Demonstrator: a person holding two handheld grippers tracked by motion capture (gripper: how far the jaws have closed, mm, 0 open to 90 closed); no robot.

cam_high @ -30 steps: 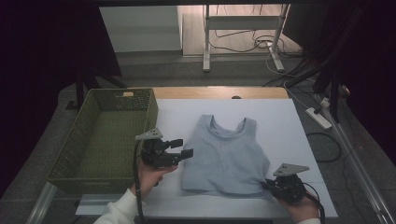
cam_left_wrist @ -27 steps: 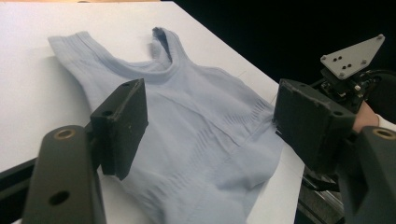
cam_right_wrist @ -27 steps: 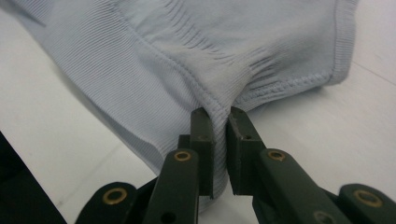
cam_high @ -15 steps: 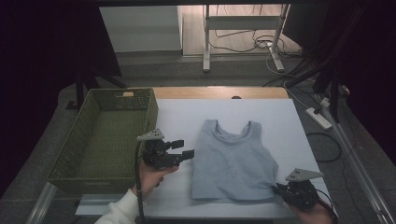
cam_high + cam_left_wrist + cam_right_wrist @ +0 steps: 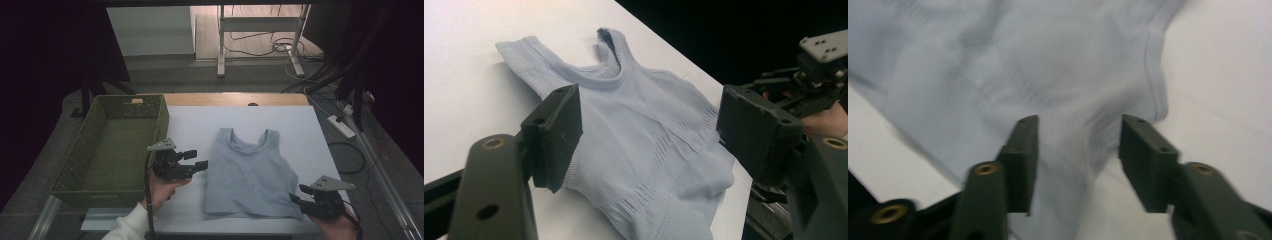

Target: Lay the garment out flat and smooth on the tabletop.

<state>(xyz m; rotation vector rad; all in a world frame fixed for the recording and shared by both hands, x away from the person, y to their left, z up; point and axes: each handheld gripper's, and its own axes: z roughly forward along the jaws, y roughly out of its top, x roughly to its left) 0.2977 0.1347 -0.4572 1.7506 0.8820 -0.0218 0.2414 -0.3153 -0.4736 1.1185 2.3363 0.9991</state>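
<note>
Tank top (image 5: 251, 175) lies flat on the table (image 5: 200, 125), right of centre, neck toward the far edge, hem toward the near edge. Basket (image 5: 75, 170) sits on the left side, its right wall well left of the top. Left gripper (image 5: 192, 160) hangs between basket and top, just beside the top's left edge. Right gripper (image 5: 298, 196) sits at the near right corner of the table, just off the top's near right corner.

Dark room, grey floor (image 5: 165, 75), lit desk legs (image 5: 220, 45), trailing cables (image 5: 260, 47)
</note>
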